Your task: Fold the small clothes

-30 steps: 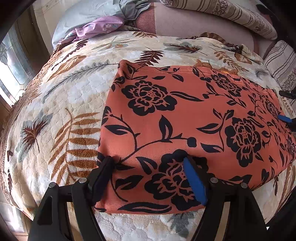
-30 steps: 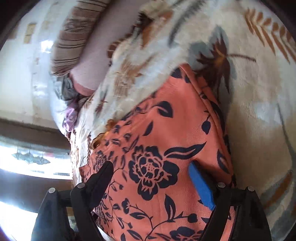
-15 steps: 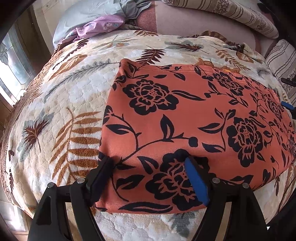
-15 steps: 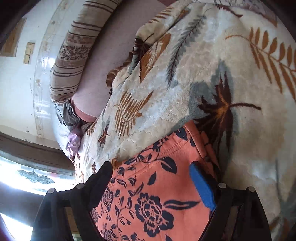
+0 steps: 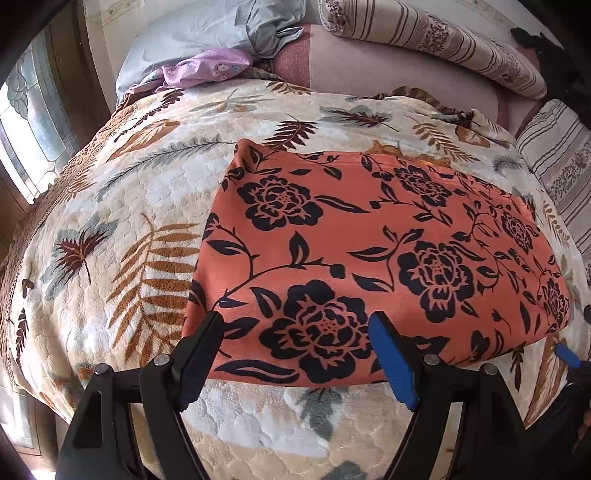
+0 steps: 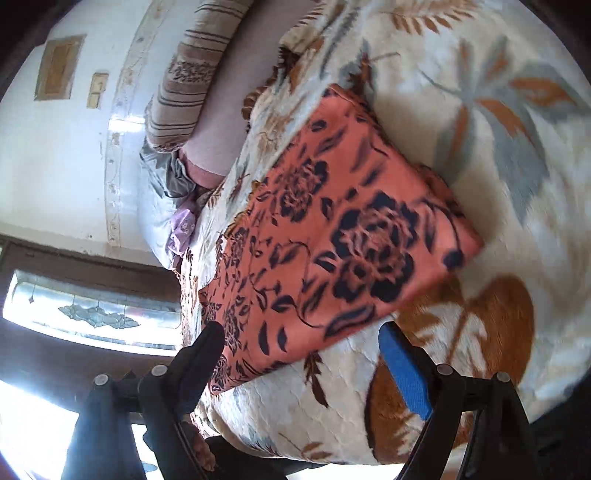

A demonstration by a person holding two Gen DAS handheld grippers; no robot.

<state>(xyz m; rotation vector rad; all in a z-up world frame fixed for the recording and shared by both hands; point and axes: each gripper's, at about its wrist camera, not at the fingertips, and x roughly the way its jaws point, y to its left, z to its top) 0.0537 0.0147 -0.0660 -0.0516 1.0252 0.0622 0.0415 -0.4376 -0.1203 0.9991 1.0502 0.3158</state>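
An orange garment with black flowers (image 5: pixel 369 236) lies folded flat as a rectangle on the leaf-patterned bed cover (image 5: pixel 110 229). My left gripper (image 5: pixel 295 332) stands open over the garment's near left corner, its fingers apart and nothing pinched between them. In the right wrist view the same garment (image 6: pixel 332 229) lies just beyond my right gripper (image 6: pixel 299 339), which is open and hovers at the garment's near edge with only bed cover (image 6: pixel 480 110) between its fingers. The right gripper's blue pad (image 5: pixel 567 354) shows at the right edge of the left wrist view.
Striped pillows (image 5: pixel 436 40) and a pale blue pillow (image 5: pixel 192 33) with a lilac cloth (image 5: pixel 207 68) lie at the head of the bed. A window (image 5: pixel 26 122) is at the left. The bed's edge drops off below the grippers.
My right gripper swung back off the garment toward its near corner, so the cloth now lies ahead of the fingers. The left gripper pulled back and up a little from the garment's edge.
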